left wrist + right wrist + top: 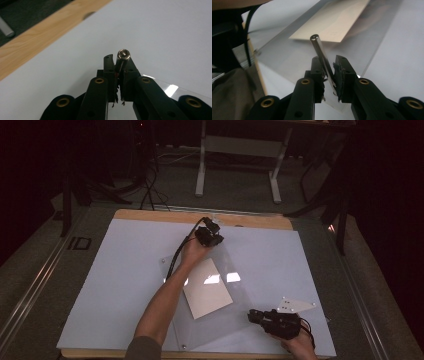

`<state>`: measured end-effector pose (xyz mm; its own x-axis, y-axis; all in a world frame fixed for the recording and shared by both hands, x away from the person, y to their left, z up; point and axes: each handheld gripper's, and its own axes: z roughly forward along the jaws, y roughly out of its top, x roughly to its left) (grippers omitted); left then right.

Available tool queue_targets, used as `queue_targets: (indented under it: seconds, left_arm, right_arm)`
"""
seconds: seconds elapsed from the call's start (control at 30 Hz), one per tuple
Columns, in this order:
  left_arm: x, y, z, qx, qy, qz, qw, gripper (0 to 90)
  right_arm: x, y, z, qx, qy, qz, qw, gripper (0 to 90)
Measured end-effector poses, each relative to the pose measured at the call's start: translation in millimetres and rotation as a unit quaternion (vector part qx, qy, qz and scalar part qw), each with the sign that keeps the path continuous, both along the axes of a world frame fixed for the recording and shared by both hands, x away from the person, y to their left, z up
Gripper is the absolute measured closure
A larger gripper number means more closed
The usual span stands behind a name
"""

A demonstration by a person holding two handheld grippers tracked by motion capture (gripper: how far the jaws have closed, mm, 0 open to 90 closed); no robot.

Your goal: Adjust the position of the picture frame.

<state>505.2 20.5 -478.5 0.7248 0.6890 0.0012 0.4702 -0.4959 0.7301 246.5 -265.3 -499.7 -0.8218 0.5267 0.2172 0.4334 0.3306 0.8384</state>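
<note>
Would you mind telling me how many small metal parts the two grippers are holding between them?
2. A screw is pinched in the left gripper; a metal pin sits between the right gripper's pads. Others may be hidden.

Black fingers with brass-ringed screw holes, trailing black cables.

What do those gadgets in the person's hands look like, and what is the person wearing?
Each gripper, left and right, is a black block with two black jaws joined by brass-ringed pivots. A black cable trails from the left one along the forearm. The right one carries a pale three-cornered plate with small holes. The left arm wears a grey sleeve, pushed up near the elbow.
</note>
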Motion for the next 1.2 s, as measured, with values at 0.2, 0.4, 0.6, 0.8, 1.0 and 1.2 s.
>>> queue_targets:
  seconds: [0.2, 0.4, 0.6, 0.8, 1.0, 1.2]
  left_arm:
    - [-1.0, 42.8, 12.4, 0.005, 0.035, 0.016, 0.9992, 85.4]
    - [-10.2, 80.1, 25.6, -0.006, 0.041, 0.032, 0.9986, 85.5]
    - [-22.0, 112.1, 25.6, -0.015, 0.049, 0.052, 0.9973, 85.4]
    - [-33.2, 133.4, 23.1, -0.004, 0.058, 0.078, 0.9953, 85.5]
    - [-46.0, 146.3, 17.7, 0.006, 0.066, 0.092, 0.9936, 85.6]
    - [-60.9, 153.3, 5.9, 0.009, 0.072, 0.099, 0.9924, 85.5]
  right_arm:
    - [17.0, 1.1, 17.5, 0.011, -0.011, -0.008, 0.9999, 77.4]
    - [39.5, -3.0, 27.1, 0.046, -0.002, -0.008, 0.9989, 75.8]
    - [60.2, -0.6, 36.1, 0.055, -0.002, -0.009, 0.9984, 75.4]
    - [88.8, 0.9, 36.2, 0.059, 0.012, -0.02, 0.998, 75.6]
    - [121.0, -0.2, 28.6, 0.055, 0.031, -0.043, 0.9971, 75.7]
    - [152.5, -2.1, 16.7, 0.05, 0.059, -0.067, 0.9948, 75.9]
